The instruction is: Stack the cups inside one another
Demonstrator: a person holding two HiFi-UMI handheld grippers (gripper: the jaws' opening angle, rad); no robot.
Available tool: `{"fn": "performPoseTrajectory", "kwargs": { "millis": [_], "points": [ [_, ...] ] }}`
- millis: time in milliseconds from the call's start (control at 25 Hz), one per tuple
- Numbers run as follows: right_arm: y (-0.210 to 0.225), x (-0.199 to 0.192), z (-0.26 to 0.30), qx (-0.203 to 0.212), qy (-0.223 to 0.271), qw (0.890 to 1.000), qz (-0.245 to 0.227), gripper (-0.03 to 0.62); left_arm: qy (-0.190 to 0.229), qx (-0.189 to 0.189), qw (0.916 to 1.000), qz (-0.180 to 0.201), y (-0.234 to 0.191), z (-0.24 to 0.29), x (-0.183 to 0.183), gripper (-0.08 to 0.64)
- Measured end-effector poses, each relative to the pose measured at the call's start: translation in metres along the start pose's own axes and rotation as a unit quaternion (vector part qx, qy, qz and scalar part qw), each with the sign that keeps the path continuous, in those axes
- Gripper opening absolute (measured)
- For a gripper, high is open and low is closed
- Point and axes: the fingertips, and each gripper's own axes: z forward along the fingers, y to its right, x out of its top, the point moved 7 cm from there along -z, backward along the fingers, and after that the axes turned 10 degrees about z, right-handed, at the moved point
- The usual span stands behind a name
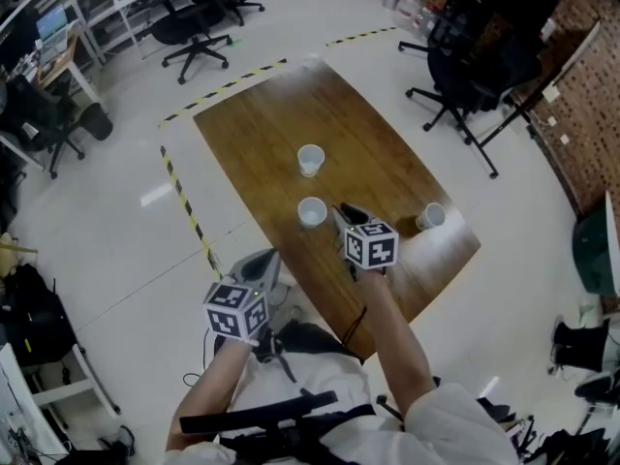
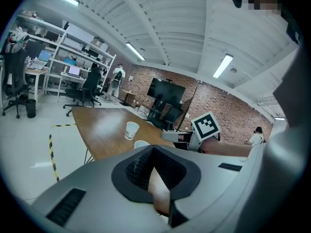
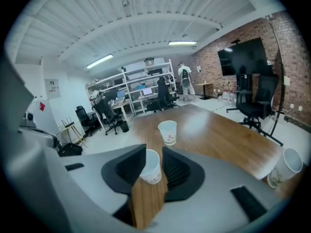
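Note:
Three white paper cups are on the brown wooden table point(image 1: 266, 129). The far cup point(image 1: 310, 159) point(image 3: 168, 131) point(image 2: 131, 130) stands upright. A nearer cup point(image 1: 312, 211) point(image 3: 150, 166) stands between the jaws of my right gripper point(image 1: 342, 212) point(image 3: 153, 152), which is open; the left pad is close to the rim and the right pad stands apart from it. A third cup point(image 1: 431, 216) point(image 3: 284, 166) is tilted near the table's right edge. My left gripper point(image 1: 263, 264) point(image 2: 153, 149) hangs off the table's near edge, its tips together and empty.
Black office chairs point(image 1: 199, 27) point(image 1: 465, 76) stand around the table. Yellow-black tape point(image 1: 184, 206) runs on the floor along the table's left side. Shelves and desks point(image 2: 73, 67) line the far wall. A person's arms point(image 1: 397, 342) reach in from below.

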Motion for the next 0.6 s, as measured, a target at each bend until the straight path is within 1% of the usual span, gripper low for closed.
{"fn": "performPoseTrajectory", "kwargs": {
  "millis": [200, 400, 600],
  "points": [
    [0.008, -0.008, 0.035, -0.011, -0.041, 0.999, -0.007, 0.13, -0.007, -0.006, 0.9999, -0.004, -0.011, 0.008, 0.001, -0.003],
    [0.003, -0.012, 0.054, -0.016, -0.066, 0.998, -0.005, 0.13, -0.019, -0.012, 0.9997, -0.01, -0.025, 0.01, -0.001, -0.003],
    [0.001, -0.018, 0.069, -0.035, -0.089, 0.995, -0.009, 0.129, -0.053, -0.003, 0.9986, 0.0, -0.04, 0.024, 0.004, -0.003]
  ]
}}
